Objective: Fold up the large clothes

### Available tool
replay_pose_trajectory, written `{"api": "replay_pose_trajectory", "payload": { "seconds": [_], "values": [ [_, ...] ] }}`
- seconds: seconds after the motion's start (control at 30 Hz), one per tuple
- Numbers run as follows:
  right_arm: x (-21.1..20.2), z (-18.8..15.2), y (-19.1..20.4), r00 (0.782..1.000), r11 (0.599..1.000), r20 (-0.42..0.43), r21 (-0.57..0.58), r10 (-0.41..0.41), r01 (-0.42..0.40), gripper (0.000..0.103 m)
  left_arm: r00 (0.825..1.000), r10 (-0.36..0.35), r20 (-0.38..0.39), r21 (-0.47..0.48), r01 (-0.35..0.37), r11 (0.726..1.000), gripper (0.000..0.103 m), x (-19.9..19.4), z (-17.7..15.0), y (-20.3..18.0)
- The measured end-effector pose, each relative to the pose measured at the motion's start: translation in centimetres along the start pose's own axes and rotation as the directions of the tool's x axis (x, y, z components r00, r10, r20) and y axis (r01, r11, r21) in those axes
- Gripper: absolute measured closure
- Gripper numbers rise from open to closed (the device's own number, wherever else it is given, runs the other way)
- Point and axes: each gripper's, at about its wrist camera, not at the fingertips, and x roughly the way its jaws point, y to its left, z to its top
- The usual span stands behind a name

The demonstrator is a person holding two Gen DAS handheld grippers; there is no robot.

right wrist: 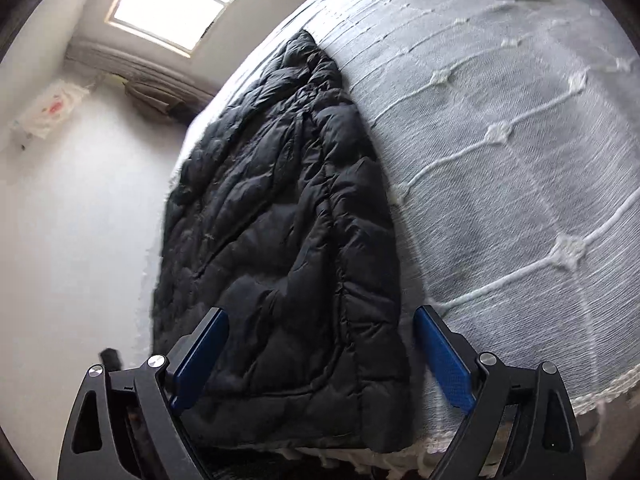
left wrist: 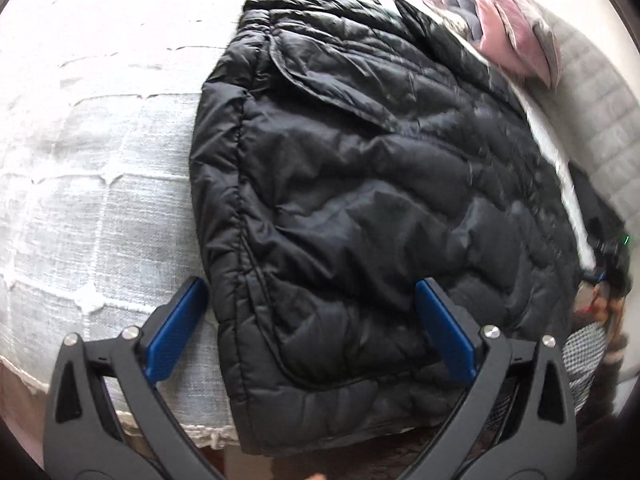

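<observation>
Black puffer jacket (left wrist: 380,168) on bedspread (right wrist: 520,160), window (right wrist: 180,0) only in right view

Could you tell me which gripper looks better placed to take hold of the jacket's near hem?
Probably the right gripper: the black jacket fills the gap between its open jaws. The left gripper, also open, straddles the jacket's edge.

Jacket (left wrist: 380,184) on bed (left wrist: 100,184), pillow (left wrist: 516,28) behind
</observation>
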Motion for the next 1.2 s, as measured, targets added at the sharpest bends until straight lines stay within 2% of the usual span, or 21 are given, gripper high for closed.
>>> {"api": "replay_pose_trajectory", "payload": {
  "seconds": [0.03,0.1,0.13,0.2,0.23,0.27,0.3,0.4,0.53,0.6,0.7,0.87,1.07,1.13,1.2],
  "values": [
    [0.1,-0.1,0.0,1.0,1.0,-0.01,0.0,0.013,-0.013,0.013,1.0,-0.028,0.005,-0.018,0.028,0.999,0.001,-0.1,0.0,0.2],
    [0.5,-0.3,0.1,0.998,0.999,-0.042,0.007,0.038,-0.037,0.027,0.996,-0.086,0.015,-0.05,0.086,0.995,0.004,-0.4,-0.1,0.7],
    [0.8,-0.4,0.1,0.998,0.999,-0.055,0.014,0.044,-0.043,0.031,0.993,-0.115,0.018,-0.062,0.116,0.991,0.007,-0.6,-0.1,0.9],
    [1.1,-0.5,0.1,0.997,0.999,-0.069,0.026,0.045,-0.043,0.055,0.983,-0.186,0.013,-0.09,0.186,0.978,0.037,-0.7,-0.2,1.5],
    [1.3,-0.6,0.0,0.996,0.998,-0.075,0.04,0.049,-0.046,0.063,0.976,-0.22,0.008,-0.124,0.219,0.968,0.043,-0.5,-0.3,1.7],
    [1.4,-0.7,-0.2,0.994,0.996,-0.083,0.059,0.069,-0.064,0.077,0.97,-0.244,0.003,-0.154,0.241,0.958,0.058,-0.3,-0.3,2.1],
    [1.5,-0.8,-0.3,0.993,0.994,-0.081,0.07,0.087,-0.081,0.084,0.964,-0.267,0.002,-0.182,0.263,0.947,0.07,-0.2,-0.5,2.5],
    [0.8,-1.1,0.4,0.992,0.991,-0.034,0.06,0.125,-0.123,0.091,0.948,-0.315,0.044,-0.203,0.318,0.926,0.083,-0.9,-1.1,2.7],
    [-1.5,-1.2,2.5,0.982,0.983,0.039,0.002,0.186,-0.186,0.093,0.937,-0.324,0.127,-0.127,0.34,0.932,0.087,-3.6,-1.4,1.0],
    [-2.6,-1.3,3.6,0.976,0.978,0.065,-0.026,0.207,-0.206,0.093,0.924,-0.341,0.172,-0.09,0.359,0.929,0.088,-5.5,-1.4,0.2],
    [-4.5,-1.7,5.3,0.965,0.97,0.105,-0.07,0.24,-0.234,0.094,0.903,-0.368,0.223,-0.047,0.387,0.921,0.088,-8.2,-1.3,-1.0],
    [-8.8,-2.7,7.7,0.943,0.955,0.179,-0.146,0.281,-0.257,0.094,0.856,-0.424,0.295,0.05,0.43,0.902,0.088,-13.4,-0.8,-3.5],
    [-13.6,-2.7,10.3,0.907,0.943,0.281,-0.209,0.313,-0.26,0.094,0.788,-0.48,0.387,0.143,0.463,0.875,0.088,-19.9,0.3,-4.8],
    [-14.5,-2.1,10.9,0.892,0.938,0.312,-0.219,0.327,-0.267,0.094,0.773,-0.484,0.41,0.148,0.467,0.872,0.088,-20.8,1.3,-4.9],
    [-14.1,-0.5,11.8,0.881,0.935,0.33,-0.226,0.338,-0.274,0.094,0.772,-0.469,0.429,0.147,0.452,0.88,0.088,-21.2,2.7,-5.0]
  ]
}}
